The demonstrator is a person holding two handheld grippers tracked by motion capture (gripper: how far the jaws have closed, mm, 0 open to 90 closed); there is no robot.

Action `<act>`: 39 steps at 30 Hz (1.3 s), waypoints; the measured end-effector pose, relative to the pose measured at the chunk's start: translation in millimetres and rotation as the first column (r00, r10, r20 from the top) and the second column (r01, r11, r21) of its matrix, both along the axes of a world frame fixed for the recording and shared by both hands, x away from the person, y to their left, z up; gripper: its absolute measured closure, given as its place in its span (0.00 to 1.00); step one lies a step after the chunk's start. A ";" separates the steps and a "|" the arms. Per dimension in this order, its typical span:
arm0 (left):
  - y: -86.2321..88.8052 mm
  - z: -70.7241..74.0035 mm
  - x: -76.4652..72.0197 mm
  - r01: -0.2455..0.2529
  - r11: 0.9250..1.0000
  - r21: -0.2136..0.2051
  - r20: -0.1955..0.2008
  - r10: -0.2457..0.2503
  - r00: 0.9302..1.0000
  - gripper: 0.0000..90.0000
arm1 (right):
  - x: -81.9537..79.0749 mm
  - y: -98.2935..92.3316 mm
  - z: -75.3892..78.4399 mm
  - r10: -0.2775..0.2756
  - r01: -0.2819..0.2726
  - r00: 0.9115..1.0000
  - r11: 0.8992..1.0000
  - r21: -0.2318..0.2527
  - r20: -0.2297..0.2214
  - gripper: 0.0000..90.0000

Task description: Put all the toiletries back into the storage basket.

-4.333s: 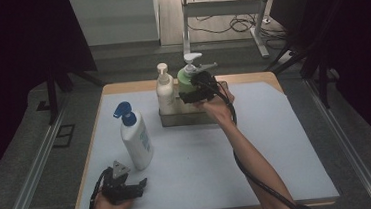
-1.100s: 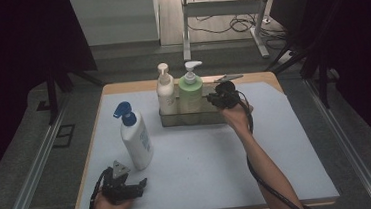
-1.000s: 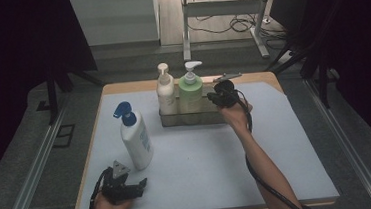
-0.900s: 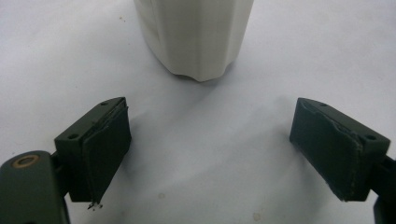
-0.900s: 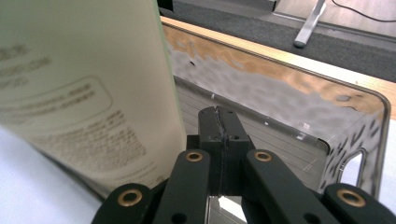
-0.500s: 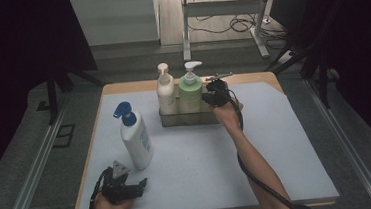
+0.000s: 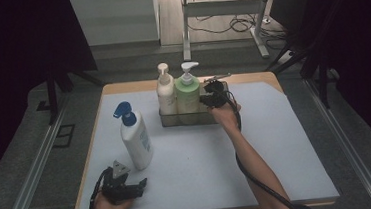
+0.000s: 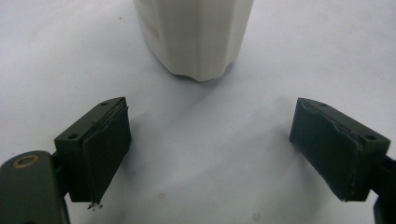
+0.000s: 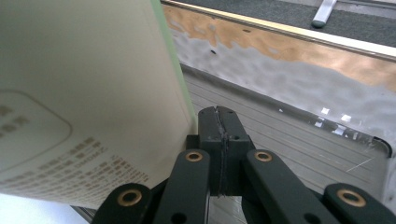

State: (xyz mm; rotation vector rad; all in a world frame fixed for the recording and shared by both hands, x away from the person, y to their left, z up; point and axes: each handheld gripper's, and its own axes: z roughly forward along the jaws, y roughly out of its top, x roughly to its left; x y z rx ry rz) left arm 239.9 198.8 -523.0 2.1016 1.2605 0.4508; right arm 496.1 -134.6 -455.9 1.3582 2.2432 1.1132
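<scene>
**Pump bottles in clear tray: right hand-held gripper closed beside green bottle**

High view: A clear tray [image 7: 194, 118] at the far centre of the surface [image 7: 277, 142] keeps a cream pump bottle [image 7: 165, 92] and a green pump bottle [image 7: 188, 93] upright, side by side. The right hand-held gripper [image 7: 212, 96] sits just right of the green bottle, inside the tray's free space. A white, blue-capped pump bottle [image 7: 135, 140] stands loose, near left, just beyond the left hand-held gripper [image 7: 125, 187].

Left gripper view: Jaws wide apart, holding nothing; the white bottle's base lies ahead.

Right gripper view: Jaws fully closed, empty, tips alongside the green bottle's wall; contact cannot be confirmed.
</scene>
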 end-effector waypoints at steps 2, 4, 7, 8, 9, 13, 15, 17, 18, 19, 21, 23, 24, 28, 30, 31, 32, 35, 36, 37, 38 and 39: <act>0.0 0.0 0.0 0.000 1.000 0.000 0.000 0.000 1.000 0.14 | -0.6 1.2 -1.0 0.005 -0.005 1.000 1.000 0.000 -0.007 0.99; 0.0 0.0 0.0 0.000 1.000 0.000 0.000 0.000 1.000 0.14 | -1.0 2.7 -1.7 0.012 -0.012 1.000 1.000 -0.001 -0.007 0.99; 0.0 0.0 0.0 0.000 1.000 0.000 0.000 0.000 1.000 0.14 | -2.6 5.8 -2.2 0.015 -0.015 1.000 1.000 -0.016 0.000 0.99; 0.0 0.0 0.1 0.000 1.000 0.000 0.000 0.000 1.000 0.14 | -2.7 5.7 -2.4 0.014 -0.014 1.000 1.000 -0.012 -0.002 0.99; 0.1 0.0 0.1 0.000 1.000 0.000 -0.001 0.000 1.000 0.14 | -2.8 5.4 -2.5 0.015 -0.015 1.000 1.000 -0.012 -0.004 0.99; 0.0 0.1 0.2 0.001 1.000 -0.001 -0.001 -0.001 1.000 0.14 | -5.6 5.6 -3.0 0.022 -0.022 1.000 1.000 -0.020 -0.008 0.99; 0.0 0.1 0.2 0.001 1.000 0.000 -0.001 -0.001 1.000 0.14 | -6.9 6.0 -3.2 0.023 -0.023 1.000 0.999 -0.022 -0.008 0.99; 0.0 0.0 0.1 0.001 1.000 0.000 0.000 -0.001 1.000 0.14 | -7.5 6.0 -3.8 0.024 -0.024 1.000 0.999 -0.027 0.000 0.99; 0.0 0.0 0.1 0.000 1.000 0.000 0.000 0.000 1.000 0.14 | -7.6 5.9 -4.0 0.024 -0.024 1.000 0.999 -0.028 0.002 0.99; 0.0 0.1 0.1 0.000 1.000 0.000 0.000 0.000 1.000 0.14 | -7.7 5.7 -4.3 0.026 -0.026 1.000 0.999 -0.029 0.003 0.99; -0.1 0.0 0.1 0.000 1.000 0.000 0.000 0.000 1.000 0.14 | -8.4 5.7 -4.1 0.024 -0.024 1.000 0.999 -0.046 0.011 0.95; 0.0 0.0 0.0 0.000 1.000 0.000 0.000 0.000 1.000 0.14 | -9.3 5.4 -3.1 0.020 -0.019 1.000 0.998 -0.064 0.023 0.91; 0.0 0.0 0.0 0.000 1.000 0.000 0.000 0.000 1.000 0.14 | -9.8 4.4 -2.3 0.019 -0.017 0.999 0.998 -0.065 0.026 0.89; -0.1 0.0 0.0 0.000 1.000 0.000 0.000 0.000 1.000 0.14 | -12.1 -1.3 2.0 0.022 -0.019 0.999 0.998 -0.062 0.037 0.81; 0.0 0.0 0.1 0.000 1.000 0.000 0.000 0.000 1.000 0.14 | -14.0 -6.1 5.4 0.024 -0.021 0.999 0.998 -0.062 0.047 0.76; 0.0 0.0 0.0 0.000 1.000 0.000 0.000 0.000 1.000 0.14 | -14.7 -8.2 6.6 0.026 -0.023 0.998 0.998 -0.062 0.050 0.73; 0.0 0.0 0.1 0.000 1.000 0.000 0.000 0.000 1.000 0.14 | -15.4 -10.1 7.5 0.032 -0.029 0.998 0.998 -0.059 0.051 0.69; 0.0 0.0 0.1 0.000 1.000 0.000 0.000 0.000 1.000 0.14 | -17.9 -15.2 11.0 0.047 -0.044 0.997 0.998 -0.053 0.055 0.59; 0.0 0.0 0.1 0.001 1.000 0.000 0.000 -0.001 1.000 0.14 | -19.7 -17.1 13.1 0.059 -0.057 0.997 0.997 -0.046 0.055 0.55; 0.0 0.0 0.0 0.000 1.000 0.000 0.000 0.000 1.000 0.14 | -20.7 -17.8 14.0 0.068 -0.065 0.996 0.997 -0.045 0.056 0.51; 0.0 0.0 0.1 0.001 1.000 0.000 0.000 -0.001 1.000 0.14 | -21.7 -18.5 15.0 0.079 -0.076 0.995 0.996 -0.049 0.056 0.49; 0.0 0.0 0.1 0.000 1.000 0.000 0.000 0.000 1.000 0.14 | -24.0 -19.3 16.7 0.092 -0.089 0.994 0.995 -0.053 0.058 0.46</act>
